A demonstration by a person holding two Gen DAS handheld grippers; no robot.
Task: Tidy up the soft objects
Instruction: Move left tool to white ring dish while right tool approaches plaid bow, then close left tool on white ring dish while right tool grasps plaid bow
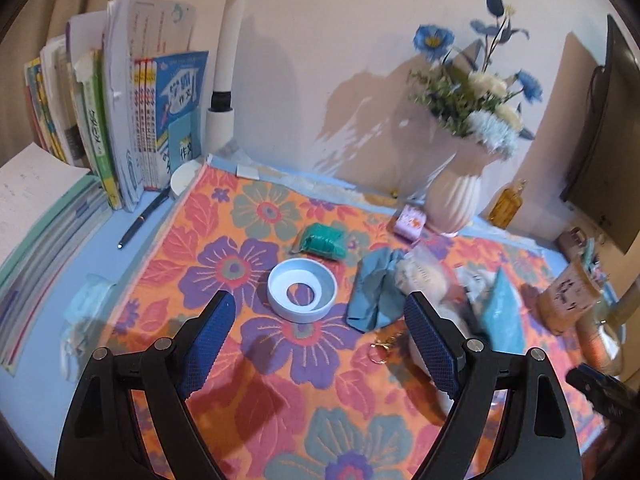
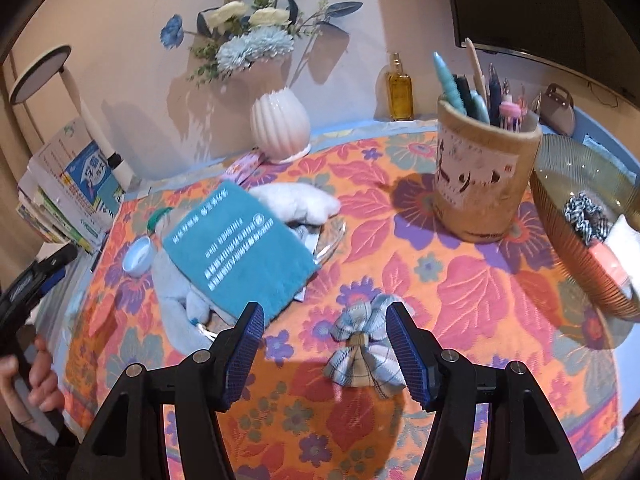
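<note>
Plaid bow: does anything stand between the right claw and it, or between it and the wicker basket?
Nothing visible blocks either. The plaid bow lies on bare cloth just ahead of the open right claw. The cloth toward the wicker basket looks clear.

One vase, one bottle, one pen cup, one bowl
</note>
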